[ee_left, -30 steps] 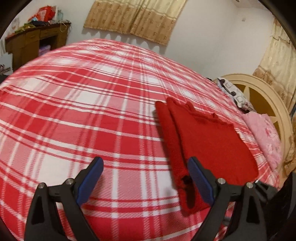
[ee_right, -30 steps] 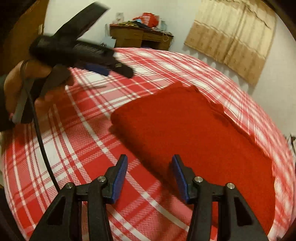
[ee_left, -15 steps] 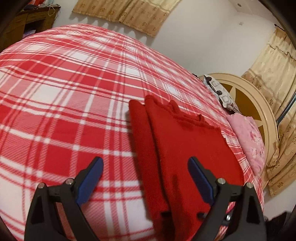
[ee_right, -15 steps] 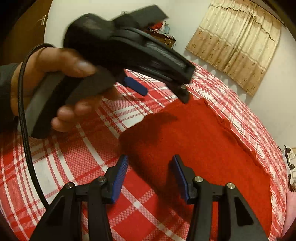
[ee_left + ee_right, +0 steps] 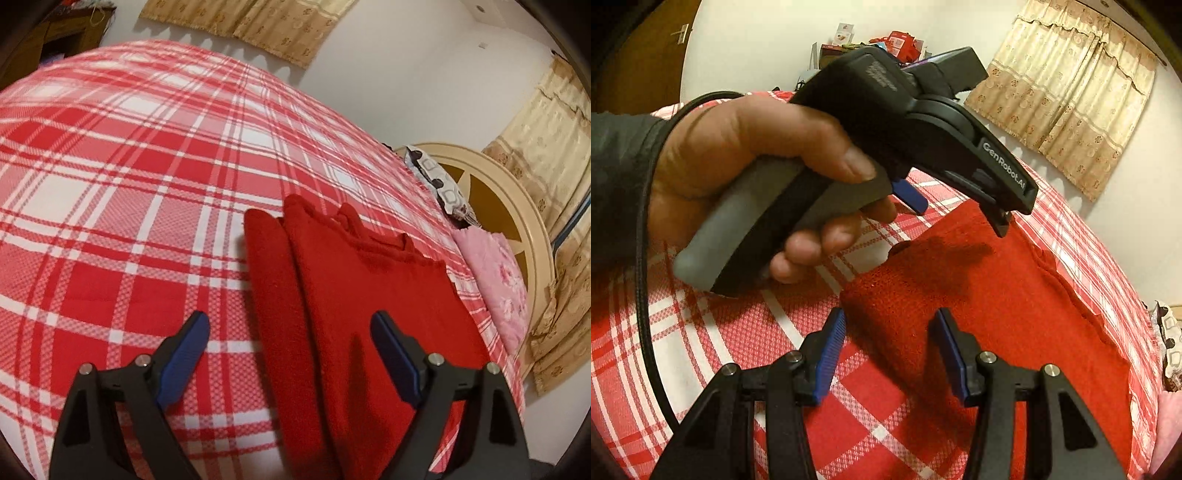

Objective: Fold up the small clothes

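Note:
A red knitted garment [image 5: 369, 295] lies folded lengthwise on the plaid bed, with a narrow folded strip along its left side. My left gripper [image 5: 289, 319] hovers over its near end. Its jaws are wide and closing, and the cloth lies below them without the pads pressing it. In the right wrist view a person's hand [image 5: 738, 166] holds that left gripper [image 5: 956, 208] above the garment's [image 5: 1015, 295] far-left corner. My right gripper [image 5: 889, 314] stands open just above the near-left corner, holding nothing.
The red and white plaid bedspread [image 5: 129, 184] covers the whole bed. At the right are a cream round headboard [image 5: 517, 206], a patterned pillow [image 5: 436, 181] and a pink quilt [image 5: 498, 280]. A black cable [image 5: 642, 258] trails from the hand. Curtains [image 5: 1071, 92] hang on the walls.
The left gripper has swung right, from over the bare bedspread to over the garment's near end. In the right view, the hand holding it has come much closer. The right gripper has edged towards the corner.

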A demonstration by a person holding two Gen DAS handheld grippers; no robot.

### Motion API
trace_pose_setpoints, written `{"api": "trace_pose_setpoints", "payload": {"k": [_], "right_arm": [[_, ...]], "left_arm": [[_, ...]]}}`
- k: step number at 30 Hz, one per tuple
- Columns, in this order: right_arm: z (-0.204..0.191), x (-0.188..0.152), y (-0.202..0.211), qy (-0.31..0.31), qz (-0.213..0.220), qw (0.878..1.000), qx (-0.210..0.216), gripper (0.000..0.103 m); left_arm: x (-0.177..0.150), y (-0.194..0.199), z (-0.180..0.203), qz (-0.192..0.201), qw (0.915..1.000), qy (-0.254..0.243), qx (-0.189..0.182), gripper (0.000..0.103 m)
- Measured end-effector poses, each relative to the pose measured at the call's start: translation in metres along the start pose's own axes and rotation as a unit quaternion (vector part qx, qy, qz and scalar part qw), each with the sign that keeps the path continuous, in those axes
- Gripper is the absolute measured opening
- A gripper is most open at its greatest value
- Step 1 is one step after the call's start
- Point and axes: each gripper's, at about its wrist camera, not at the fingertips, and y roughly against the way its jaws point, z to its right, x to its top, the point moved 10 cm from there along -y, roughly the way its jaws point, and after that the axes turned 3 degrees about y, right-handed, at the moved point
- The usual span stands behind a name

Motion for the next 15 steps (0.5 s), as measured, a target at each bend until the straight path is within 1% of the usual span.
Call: {"api": "trace_pose_setpoints", "payload": {"k": [3,6,7,8,9,10,11,13,15], "right_arm": [[-0.003,0.000,0.001,0.003,0.000,1.000,-0.002,0.051],[-0.004,-0.001,0.002,0.005,0.000,1.000,-0.002,0.051],[-0.004,-0.001,0.002,0.004,0.000,1.000,-0.002,0.049],[-0.002,-0.003,0.003,0.002,-0.002,1.000,-0.002,0.029],[0.000,-0.003,0.002,-0.001,-0.007,1.000,0.002,0.013],[0.000,-0.007,0.000,-0.005,-0.019,1.000,0.011,0.006],[0.002,-0.007,0.003,-0.009,-0.016,1.000,0.013,0.006],[0.008,-0.005,0.013,-0.024,-0.001,1.000,0.020,0.006],[0.016,-0.004,0.023,-0.036,0.012,0.999,0.019,0.006]], "left_arm": [[0.002,-0.001,0.003,0.000,0.9998,0.010,-0.018,0.084],[0.000,-0.007,0.007,-0.009,0.9998,0.005,-0.015,0.073],[-0.001,-0.009,0.008,-0.013,0.9998,-0.001,-0.013,0.063],[-0.002,-0.012,0.010,-0.019,0.9997,-0.004,-0.015,0.033],[-0.004,-0.015,0.011,-0.032,0.9992,-0.003,-0.023,0.021],[-0.003,-0.014,0.010,-0.031,0.9991,0.006,-0.028,0.021],[-0.001,-0.013,0.011,-0.029,0.9990,0.011,-0.032,0.019],[0.001,-0.009,0.012,-0.027,0.9985,0.021,-0.044,0.019],[0.001,-0.006,0.013,-0.026,0.9981,0.030,-0.047,0.018]]}}
